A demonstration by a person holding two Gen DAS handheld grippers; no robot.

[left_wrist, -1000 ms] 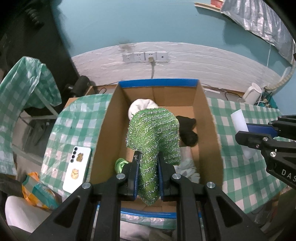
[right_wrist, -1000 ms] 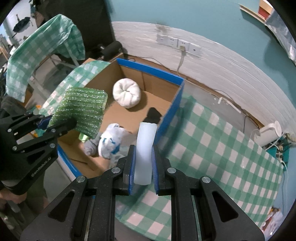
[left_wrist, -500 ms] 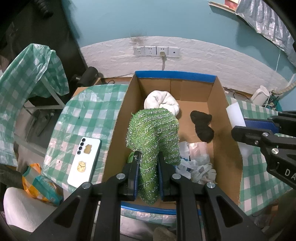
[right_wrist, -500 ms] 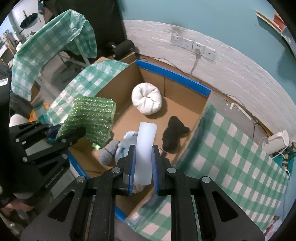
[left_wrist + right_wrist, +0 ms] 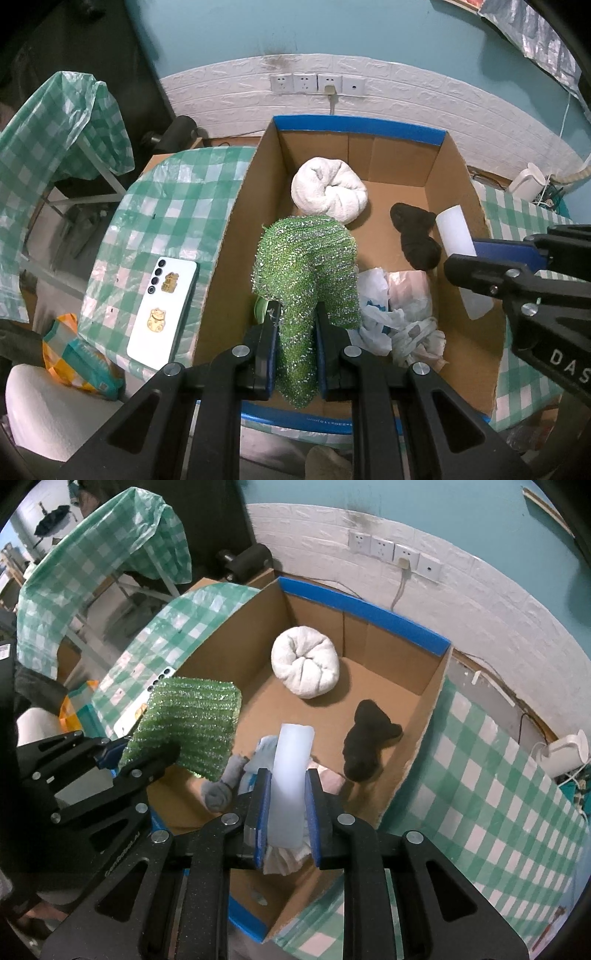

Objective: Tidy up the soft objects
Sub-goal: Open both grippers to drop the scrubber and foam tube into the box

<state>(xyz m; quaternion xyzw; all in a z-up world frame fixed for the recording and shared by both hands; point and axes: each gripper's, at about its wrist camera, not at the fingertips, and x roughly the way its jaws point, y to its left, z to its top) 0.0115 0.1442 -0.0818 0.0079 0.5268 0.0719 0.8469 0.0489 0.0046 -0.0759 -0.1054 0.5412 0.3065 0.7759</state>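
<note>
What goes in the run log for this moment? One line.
left gripper: holds green cloth | right gripper: holds white foam | both above box

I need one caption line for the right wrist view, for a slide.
Right gripper holds a white foam block above the cardboard box.

Teal wall (image 5: 229,33) above white brick-pattern panel (image 5: 406,92) with sockets (image 5: 306,83).

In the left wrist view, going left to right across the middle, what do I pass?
Phone on the checked tablecloth → green scouring cloth in the left hand-held gripper → black cloth → white foam strip in the right hand-held gripper.
</note>
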